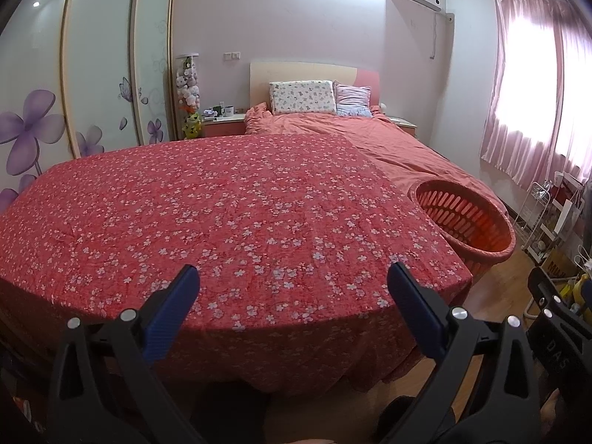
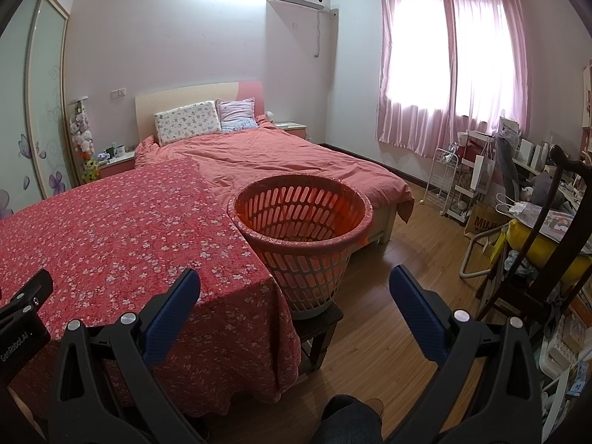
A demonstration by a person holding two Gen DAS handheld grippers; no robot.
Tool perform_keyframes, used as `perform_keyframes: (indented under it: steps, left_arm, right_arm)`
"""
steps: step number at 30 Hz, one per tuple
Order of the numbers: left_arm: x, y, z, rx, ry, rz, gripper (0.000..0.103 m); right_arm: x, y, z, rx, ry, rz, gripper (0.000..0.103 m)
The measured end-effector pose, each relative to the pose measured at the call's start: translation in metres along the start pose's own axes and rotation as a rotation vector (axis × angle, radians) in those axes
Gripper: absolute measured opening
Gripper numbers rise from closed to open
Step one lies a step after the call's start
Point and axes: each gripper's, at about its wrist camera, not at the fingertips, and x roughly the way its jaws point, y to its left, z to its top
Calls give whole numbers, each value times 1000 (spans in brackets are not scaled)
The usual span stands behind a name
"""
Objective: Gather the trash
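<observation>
An orange slotted basket [image 2: 301, 222] stands on a small dark stool [image 2: 318, 329] at the right corner of a table covered with a red flowered cloth [image 2: 129, 229]. It also shows in the left wrist view [image 1: 464, 218]. I see no trash on the cloth [image 1: 222, 214]. My left gripper [image 1: 292, 285] is open and empty over the cloth's near edge. My right gripper [image 2: 294, 288] is open and empty, in front of the basket and above the floor. The basket looks empty inside.
A bed with a salmon duvet [image 2: 281, 159] lies behind the table. Wardrobe doors [image 1: 100, 74] are at the left. A cluttered desk, a white cart [image 2: 447, 181] and a dark chair [image 2: 551, 244] stand at the right. Wooden floor [image 2: 407, 255] lies between.
</observation>
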Motion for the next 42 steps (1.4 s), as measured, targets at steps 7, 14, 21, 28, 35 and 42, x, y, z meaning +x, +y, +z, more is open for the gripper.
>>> perform_keyframes:
  steps: [7, 14, 21, 28, 35, 42]
  left_arm:
    - [1, -2, -1, 4, 2, 1, 99]
    - [3, -2, -2, 5, 9, 0, 99]
    - [4, -1, -3, 6, 10, 0, 99]
    - [4, -1, -3, 6, 10, 0, 99]
    - [4, -1, -3, 7, 10, 2, 99]
    - [4, -1, -4, 10, 11, 4, 99]
  right_arm:
    - [0, 0, -1, 2, 0, -1, 101]
    - [1, 1, -3, 7, 3, -6, 101]
    - [1, 1, -3, 7, 5, -6, 101]
    - [1, 1, -3, 9, 5, -6, 101]
    - [1, 1, -4, 10, 6, -6, 101]
    - [1, 1, -4, 11, 7, -6, 101]
